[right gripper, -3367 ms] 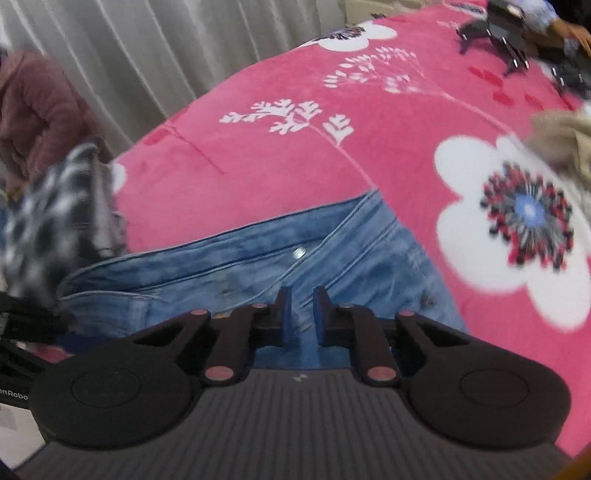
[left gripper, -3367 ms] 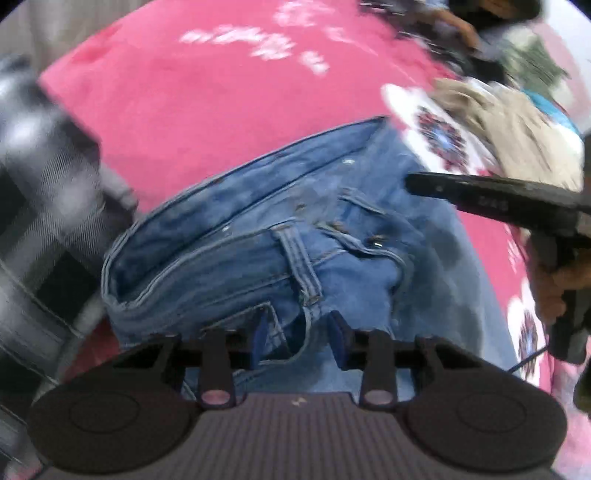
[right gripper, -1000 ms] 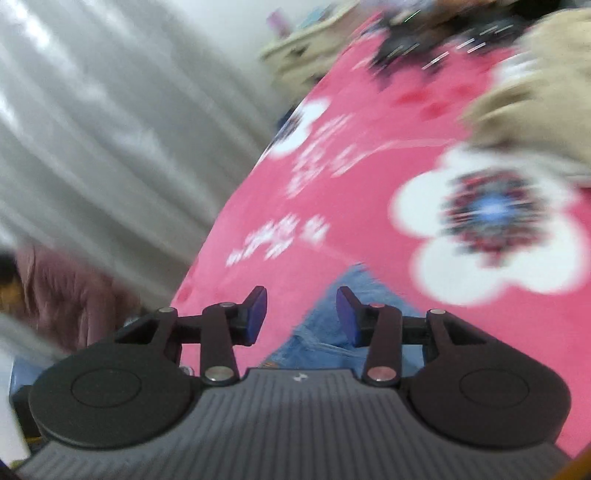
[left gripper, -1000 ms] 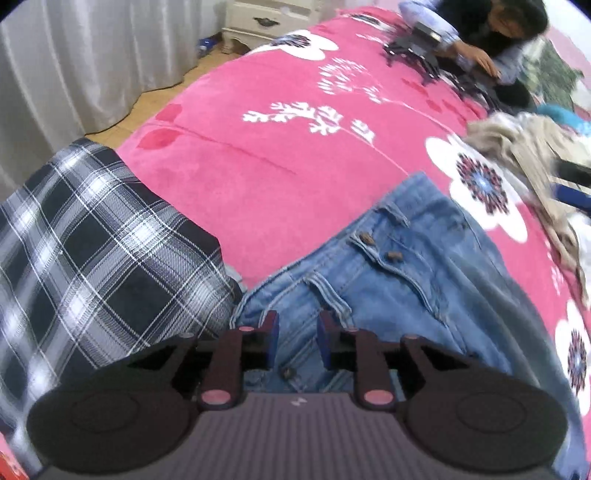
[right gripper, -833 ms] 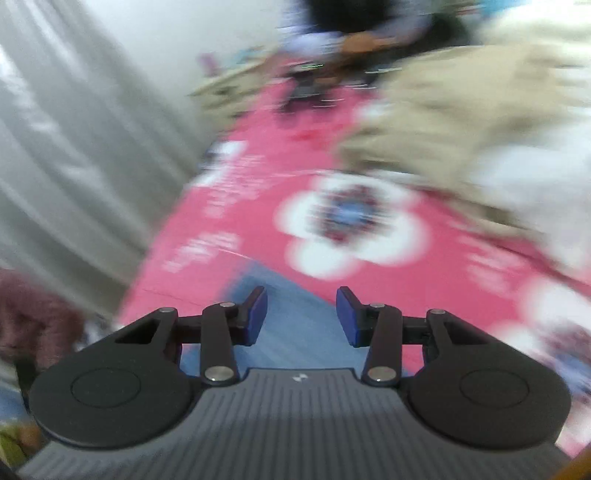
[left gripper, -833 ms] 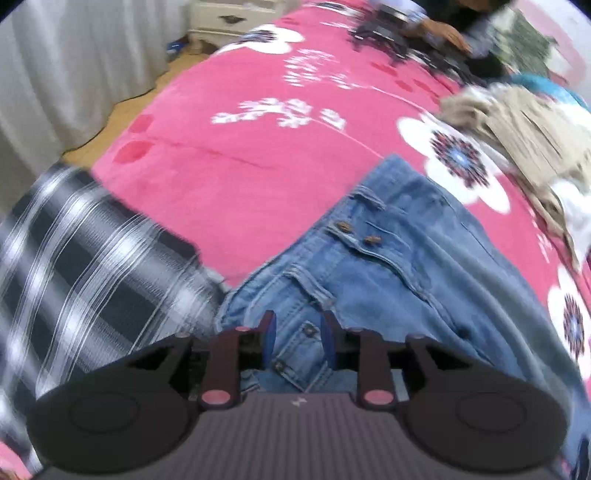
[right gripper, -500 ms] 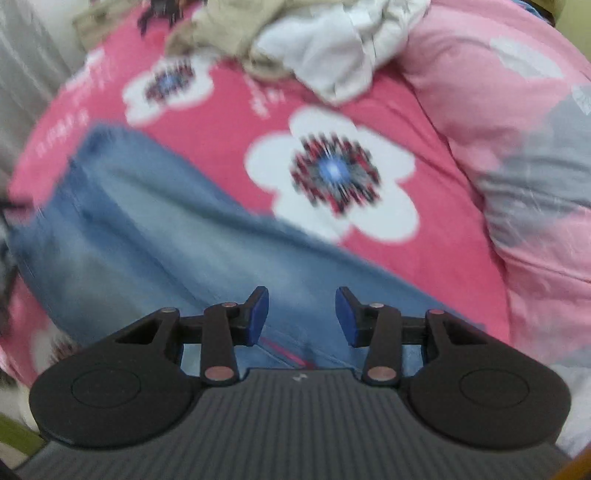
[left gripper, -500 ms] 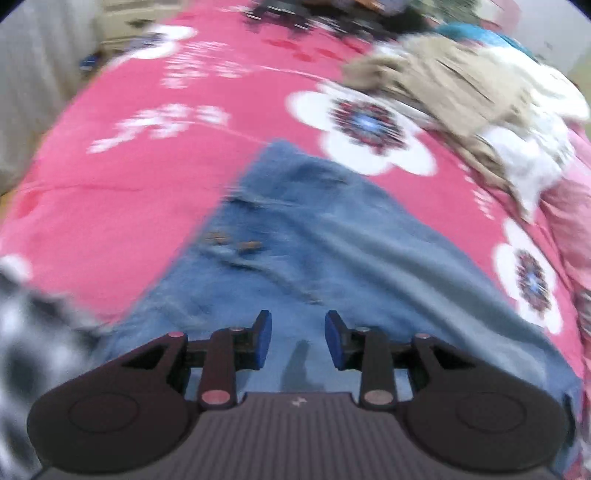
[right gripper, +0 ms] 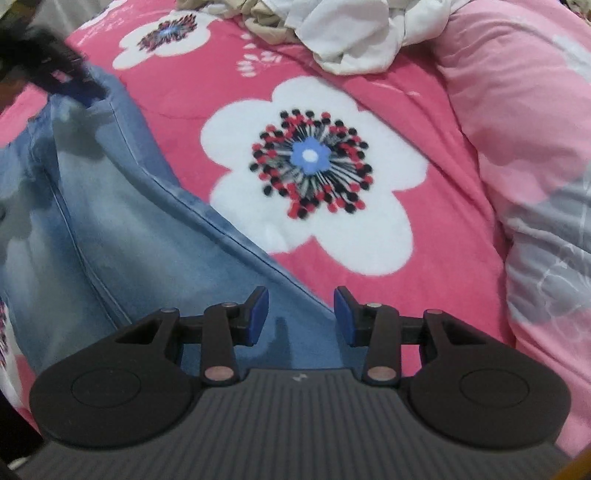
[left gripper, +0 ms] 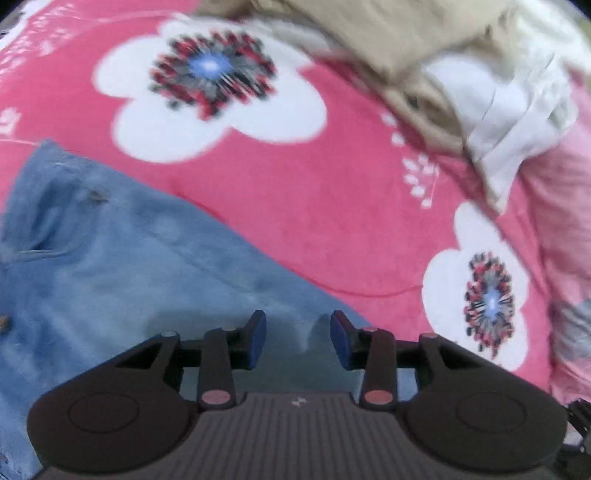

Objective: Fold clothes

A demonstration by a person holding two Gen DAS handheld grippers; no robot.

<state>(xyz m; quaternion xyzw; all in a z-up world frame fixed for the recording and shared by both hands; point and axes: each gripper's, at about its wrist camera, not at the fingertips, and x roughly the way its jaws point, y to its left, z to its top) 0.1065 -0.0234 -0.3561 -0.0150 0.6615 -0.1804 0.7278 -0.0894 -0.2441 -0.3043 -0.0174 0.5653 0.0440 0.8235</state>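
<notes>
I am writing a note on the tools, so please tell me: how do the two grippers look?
Both look alike. The left gripper and right gripper each have a black body with two round side discs, a grey ribbed middle, copper-coloured pins and blue pads on the fingertips.

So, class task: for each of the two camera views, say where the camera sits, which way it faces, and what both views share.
Left wrist: sits on the left gripper, looking steeply down at the jeans on the pink blanket; own jaws apart, just been opening, nothing between them.
Right wrist: sits on the right gripper, looking down along a jeans leg; own jaws apart, empty.
Shared: jeans, blanket, white garment.
</notes>
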